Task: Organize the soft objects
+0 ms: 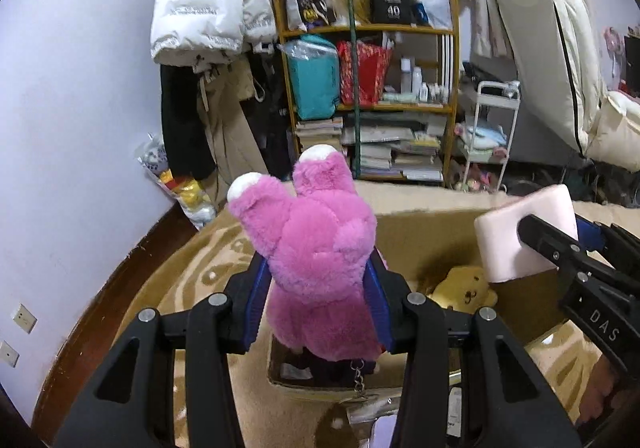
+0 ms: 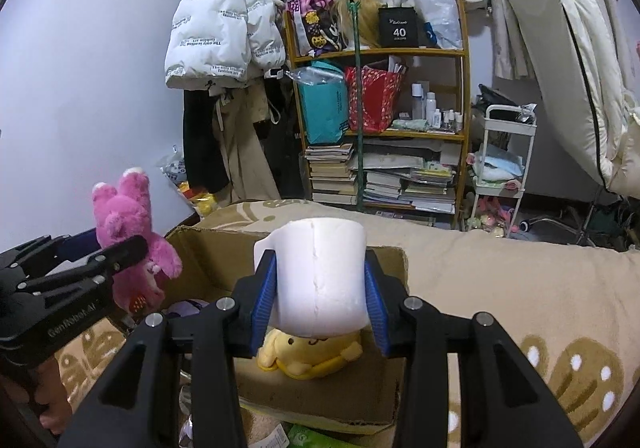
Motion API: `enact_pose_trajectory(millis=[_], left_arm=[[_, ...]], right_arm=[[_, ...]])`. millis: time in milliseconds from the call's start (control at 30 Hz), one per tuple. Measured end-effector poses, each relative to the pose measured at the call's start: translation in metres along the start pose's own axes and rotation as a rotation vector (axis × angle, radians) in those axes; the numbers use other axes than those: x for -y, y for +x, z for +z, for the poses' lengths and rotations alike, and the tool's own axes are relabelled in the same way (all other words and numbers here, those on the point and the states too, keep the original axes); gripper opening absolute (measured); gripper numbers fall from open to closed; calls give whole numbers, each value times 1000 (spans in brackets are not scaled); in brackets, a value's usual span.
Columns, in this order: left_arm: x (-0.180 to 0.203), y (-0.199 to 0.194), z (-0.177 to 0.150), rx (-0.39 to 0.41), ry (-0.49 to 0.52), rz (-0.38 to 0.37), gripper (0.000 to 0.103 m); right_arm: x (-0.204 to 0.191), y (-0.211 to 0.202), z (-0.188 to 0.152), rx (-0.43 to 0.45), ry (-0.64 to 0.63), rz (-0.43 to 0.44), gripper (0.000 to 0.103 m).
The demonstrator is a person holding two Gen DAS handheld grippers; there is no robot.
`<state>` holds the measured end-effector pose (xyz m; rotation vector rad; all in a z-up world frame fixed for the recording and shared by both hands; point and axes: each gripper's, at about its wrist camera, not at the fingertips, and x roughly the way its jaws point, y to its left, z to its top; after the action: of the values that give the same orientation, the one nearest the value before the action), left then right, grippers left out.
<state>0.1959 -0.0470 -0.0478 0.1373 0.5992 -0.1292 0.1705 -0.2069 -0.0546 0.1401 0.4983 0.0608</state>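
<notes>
My left gripper [image 1: 316, 288] is shut on a pink plush rabbit [image 1: 316, 248], held upright above the open cardboard box [image 1: 416, 232]; the rabbit also shows in the right wrist view [image 2: 128, 232]. My right gripper [image 2: 320, 288] is shut on a pale pink foam block [image 2: 320, 272], held over the box [image 2: 208, 256]; the block also shows in the left wrist view [image 1: 524, 232]. A yellow plush toy [image 2: 308, 352] lies inside the box, right under the block; it also shows in the left wrist view [image 1: 464, 288].
The box sits on a beige patterned blanket [image 2: 520, 288]. Behind stand a wooden shelf [image 2: 380, 135] with books and bags, hanging coats [image 2: 224, 47], a white cart [image 2: 504, 167] and a leaning mattress [image 2: 568, 47]. Packets lie near the box's front [image 2: 308, 438].
</notes>
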Motion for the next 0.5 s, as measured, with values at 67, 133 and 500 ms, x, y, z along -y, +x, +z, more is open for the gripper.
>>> enact_pose_trajectory(millis=[67,133,500], left_arm=[[1,6,-2,-22,1,3,45],[1,8,-5,-34,7,10,46],[-6,10,-11,-48,-4,64,69]], right_arm=[[1,5,-3,-12,2,21,46],[2,10,-8,-30,1,33,46],[-4,14,-20,-80,-24,42,50]])
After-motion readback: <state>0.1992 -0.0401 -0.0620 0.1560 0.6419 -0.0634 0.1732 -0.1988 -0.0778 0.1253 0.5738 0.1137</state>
